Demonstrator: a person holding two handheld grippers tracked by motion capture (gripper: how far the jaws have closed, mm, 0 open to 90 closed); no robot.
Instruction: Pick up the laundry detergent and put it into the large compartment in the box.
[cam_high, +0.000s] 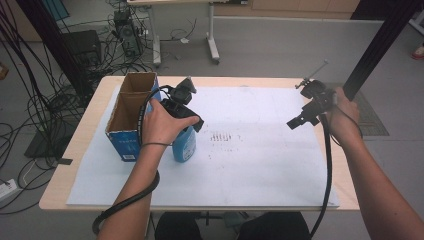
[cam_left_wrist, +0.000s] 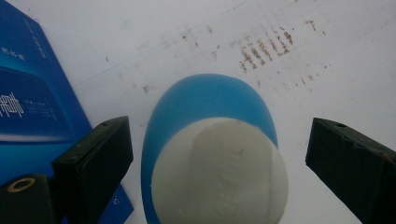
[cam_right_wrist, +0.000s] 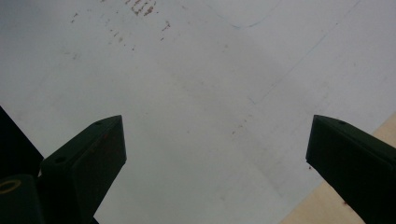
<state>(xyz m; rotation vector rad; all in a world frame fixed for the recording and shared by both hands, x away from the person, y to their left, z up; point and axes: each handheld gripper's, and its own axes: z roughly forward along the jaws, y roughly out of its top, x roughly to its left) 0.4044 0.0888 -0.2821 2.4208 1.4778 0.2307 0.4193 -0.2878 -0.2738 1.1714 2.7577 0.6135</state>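
Note:
A blue bottle (cam_high: 184, 146) with a white cap (cam_left_wrist: 224, 172) stands upright on the white sheet (cam_high: 260, 150), right beside an open-topped blue cardboard box (cam_high: 131, 107). My left gripper (cam_high: 189, 124) hangs over the bottle's top and is open. In the left gripper view the blue bottle (cam_left_wrist: 210, 105) sits between the two jaws, with a gap on each side, and the blue box (cam_left_wrist: 32, 93) lies at the left. My right gripper (cam_high: 298, 120) is held above the sheet's right part, open, with nothing between its fingers. Below the right gripper (cam_right_wrist: 217, 154) is bare sheet.
Brown smudge marks (cam_high: 220, 137) dot the middle of the sheet. The wooden table edge (cam_right_wrist: 322, 203) shows beyond the sheet's border. A black post (cam_high: 372, 47) rises behind the right hand. Cables and equipment (cam_high: 125, 35) lie on the floor beyond the table.

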